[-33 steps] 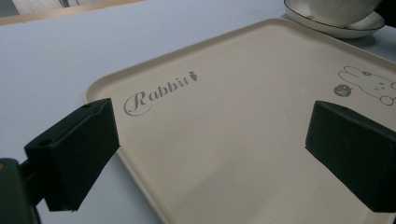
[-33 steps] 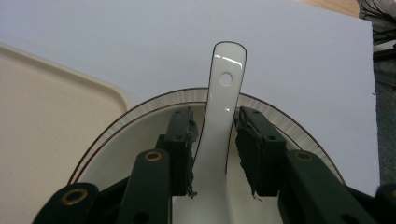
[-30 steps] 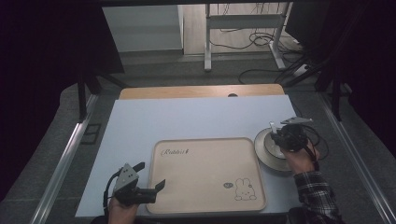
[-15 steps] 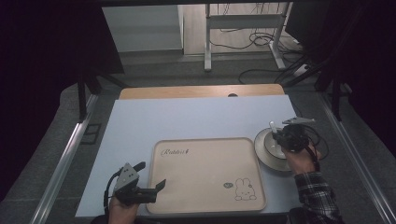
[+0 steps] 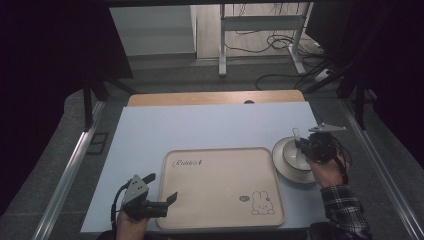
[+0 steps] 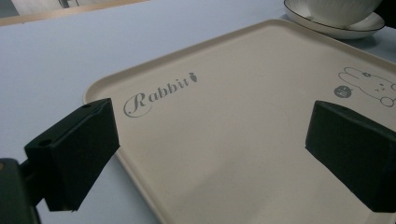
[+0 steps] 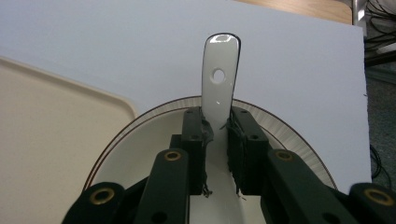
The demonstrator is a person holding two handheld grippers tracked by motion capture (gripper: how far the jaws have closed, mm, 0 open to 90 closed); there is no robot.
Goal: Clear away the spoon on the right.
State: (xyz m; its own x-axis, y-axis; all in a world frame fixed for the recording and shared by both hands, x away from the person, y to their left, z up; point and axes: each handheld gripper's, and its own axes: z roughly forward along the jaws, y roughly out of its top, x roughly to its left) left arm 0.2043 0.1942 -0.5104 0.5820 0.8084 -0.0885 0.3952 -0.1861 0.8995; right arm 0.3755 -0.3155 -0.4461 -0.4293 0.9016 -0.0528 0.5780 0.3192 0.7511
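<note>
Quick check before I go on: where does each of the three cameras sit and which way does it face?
High view: above the person's side, looking forward and down on the table; both forearms, left gripper, right gripper show.
Left gripper view: rides the left gripper, faces across the Rabbit tray; open jaws show.
Right gripper view: rides the right gripper, looks down at the bowl; jaws clamp the white spoon.
Shared: tray and bowl appear in all three.

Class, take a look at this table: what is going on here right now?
A person works with a gripper in each hand. The right gripper has just been closing and now clamps the handle of a white spoon standing in a bowl on a plate, right of the beige rabbit tray. The left gripper hangs open over the tray's near left corner, holding nothing.
</note>
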